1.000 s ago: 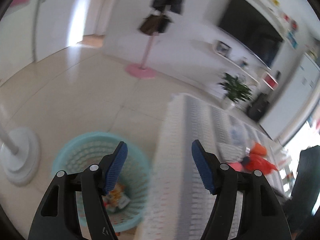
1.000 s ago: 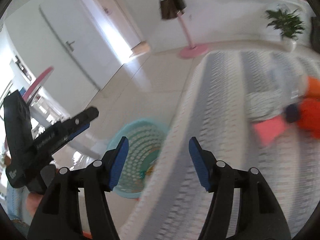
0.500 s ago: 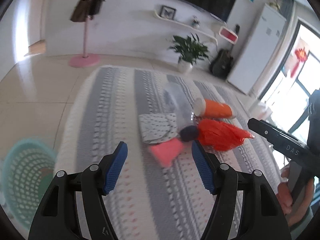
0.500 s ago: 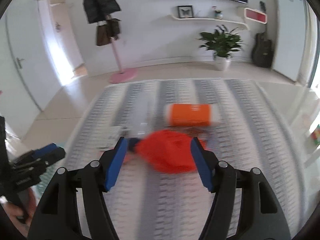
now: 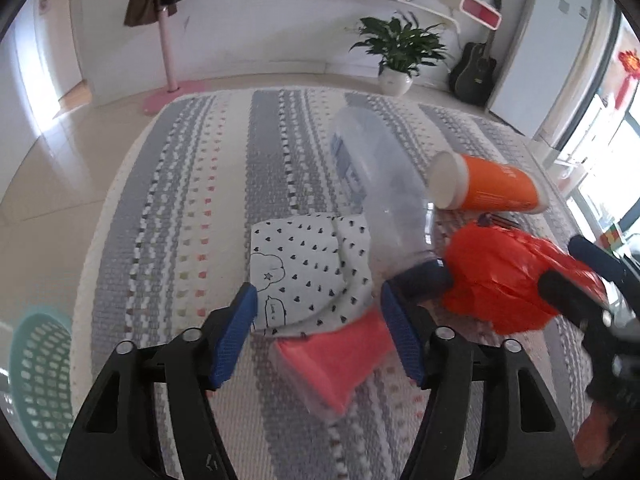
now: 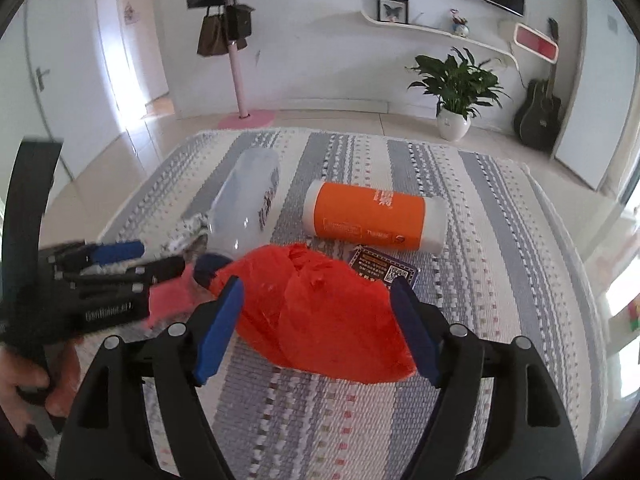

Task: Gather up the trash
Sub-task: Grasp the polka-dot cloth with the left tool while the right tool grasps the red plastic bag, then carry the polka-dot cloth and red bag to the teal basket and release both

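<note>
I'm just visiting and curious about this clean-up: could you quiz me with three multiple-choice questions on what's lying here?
1. What does the right gripper frame?
A. red bag
B. plant
C. guitar

2. What colour is the canister?
A. green
B. orange
C. black

3. How is the clear bottle placed?
A. upright
B. in the basket
C. lying on the rug

Answers: 1 A, the bag sits between its fingers; 2 B, orange with white ends; 3 C, it lies on its side on the stripes.

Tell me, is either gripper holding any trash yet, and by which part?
Nothing is held. The left gripper, jaws closing, frames the pink pack; the right gripper, jaws opening, frames the orange bag. No pads touch.
</note>
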`<state>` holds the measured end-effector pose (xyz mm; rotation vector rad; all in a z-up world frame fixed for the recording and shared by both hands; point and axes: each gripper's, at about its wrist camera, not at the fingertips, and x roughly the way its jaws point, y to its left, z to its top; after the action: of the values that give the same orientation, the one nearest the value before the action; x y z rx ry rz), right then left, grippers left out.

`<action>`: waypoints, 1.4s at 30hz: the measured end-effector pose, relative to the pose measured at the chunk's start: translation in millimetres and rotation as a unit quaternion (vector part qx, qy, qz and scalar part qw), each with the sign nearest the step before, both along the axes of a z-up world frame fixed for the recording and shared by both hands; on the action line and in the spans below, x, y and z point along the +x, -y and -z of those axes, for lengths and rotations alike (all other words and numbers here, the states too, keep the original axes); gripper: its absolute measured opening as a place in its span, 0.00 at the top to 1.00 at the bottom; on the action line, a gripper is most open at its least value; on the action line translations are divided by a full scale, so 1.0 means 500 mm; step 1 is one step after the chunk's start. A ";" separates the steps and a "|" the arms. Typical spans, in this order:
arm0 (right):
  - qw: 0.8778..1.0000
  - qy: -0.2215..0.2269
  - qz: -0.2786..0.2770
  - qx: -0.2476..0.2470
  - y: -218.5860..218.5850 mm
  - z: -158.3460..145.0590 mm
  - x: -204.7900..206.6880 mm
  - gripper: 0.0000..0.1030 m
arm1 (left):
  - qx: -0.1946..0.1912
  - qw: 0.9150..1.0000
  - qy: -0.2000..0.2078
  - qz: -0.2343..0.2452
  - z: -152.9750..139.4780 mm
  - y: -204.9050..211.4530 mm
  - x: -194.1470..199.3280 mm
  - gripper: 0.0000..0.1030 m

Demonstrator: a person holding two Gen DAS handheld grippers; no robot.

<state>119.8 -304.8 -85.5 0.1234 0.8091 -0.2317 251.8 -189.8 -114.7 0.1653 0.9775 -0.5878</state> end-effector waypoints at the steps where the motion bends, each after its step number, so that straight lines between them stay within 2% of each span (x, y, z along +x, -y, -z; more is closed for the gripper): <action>1: 1.000 -0.003 -0.003 -0.005 -0.003 0.005 0.003 0.31 | 0.003 1.000 -0.003 0.001 0.003 0.001 0.006 0.50; 4: 1.000 -0.014 -0.009 -0.020 -0.009 0.022 0.013 0.31 | 0.005 1.000 -0.005 0.004 0.013 0.006 0.011 0.58; 6: 0.999 -0.018 -0.014 -0.022 -0.011 0.030 0.018 0.31 | 0.001 1.000 -0.004 0.009 0.012 0.005 0.010 0.81; 8: 0.999 -0.027 -0.014 -0.023 -0.013 0.038 0.022 0.31 | 0.000 1.000 -0.003 0.007 0.009 0.001 0.007 0.86; 9: 0.999 -0.034 -0.021 -0.015 -0.014 0.045 0.024 0.31 | -0.002 1.000 0.001 0.005 0.005 -0.002 0.006 0.92; 13: 0.999 -0.044 -0.028 -0.004 -0.016 0.062 0.025 0.52 | -0.026 0.999 0.018 0.005 -0.019 -0.031 -0.007 0.94; 16: 0.999 -0.033 -0.028 0.004 -0.016 0.052 0.018 0.65 | -0.053 0.998 0.033 0.002 -0.043 -0.063 -0.017 0.95; 19: 1.000 -0.015 -0.027 0.001 -0.021 0.034 0.005 0.70 | -0.075 0.996 0.040 0.004 -0.070 -0.093 -0.028 0.95; 25: 0.999 0.028 -0.028 0.002 -0.045 -0.027 -0.024 0.71 | -0.098 0.993 0.060 -0.007 -0.123 -0.153 -0.057 0.95; 30: 0.997 0.064 -0.052 0.007 -0.104 -0.098 -0.040 0.71 | -0.118 0.989 0.079 -0.031 -0.181 -0.229 -0.085 0.95; 38: 0.987 0.099 -0.122 0.024 -0.287 -0.192 -0.008 0.71 | -0.143 0.978 0.110 -0.102 -0.265 -0.430 -0.111 0.95; 42: 0.982 0.100 -0.155 0.035 -0.385 -0.207 0.018 0.71 | -0.152 0.971 0.112 -0.147 -0.272 -0.546 -0.112 0.95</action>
<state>128.8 -112.4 17.9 0.0825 0.6256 0.1032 196.1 83.2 21.5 -0.1823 0.6658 -0.4272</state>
